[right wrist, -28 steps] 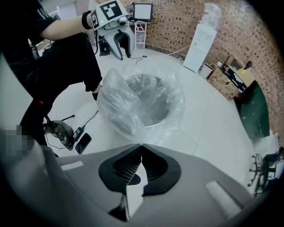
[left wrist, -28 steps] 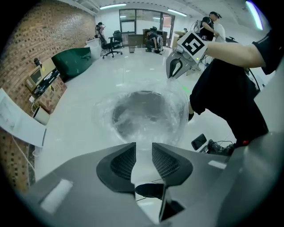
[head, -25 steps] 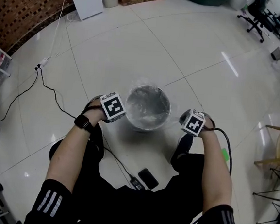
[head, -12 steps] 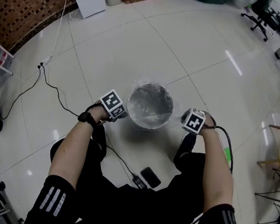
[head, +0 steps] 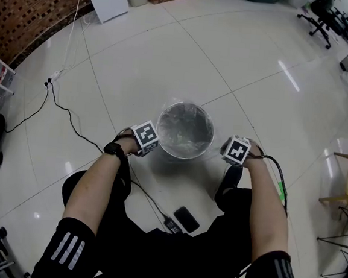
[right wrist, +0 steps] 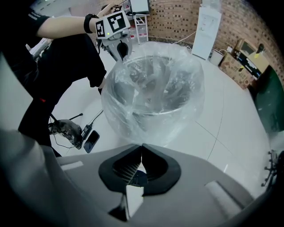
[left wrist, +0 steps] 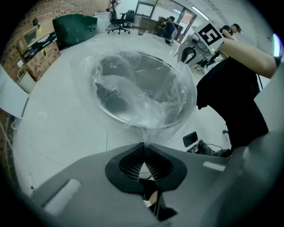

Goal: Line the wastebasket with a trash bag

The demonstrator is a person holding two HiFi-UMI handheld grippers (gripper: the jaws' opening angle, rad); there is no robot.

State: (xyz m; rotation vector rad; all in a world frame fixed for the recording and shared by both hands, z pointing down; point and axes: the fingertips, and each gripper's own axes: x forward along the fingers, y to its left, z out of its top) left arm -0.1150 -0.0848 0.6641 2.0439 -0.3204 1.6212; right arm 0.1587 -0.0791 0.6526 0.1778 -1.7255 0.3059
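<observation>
Two hand-held grippers are gripping a clear trash bag (left wrist: 146,95) at opposite sides of a round metal wastebasket (head: 185,153).

The wastebasket is standing upright on the pale tiled floor (head: 241,62), just in front of the person's knees, with the bag lying crumpled inside it and spilling over the rim. The left gripper (left wrist: 143,144) is pointing steeply down at the basket's left side. Its jaws have just been closing and are now pressing together on a gathered tip of film (the plastic is funnelling straight into the pads). The right gripper (right wrist: 142,145) is hanging at the opposite side, jaws pressed together, and the bulging film there is reaching their tip. A dark phone (head: 185,220) is lying on the floor between the person's legs.
</observation>
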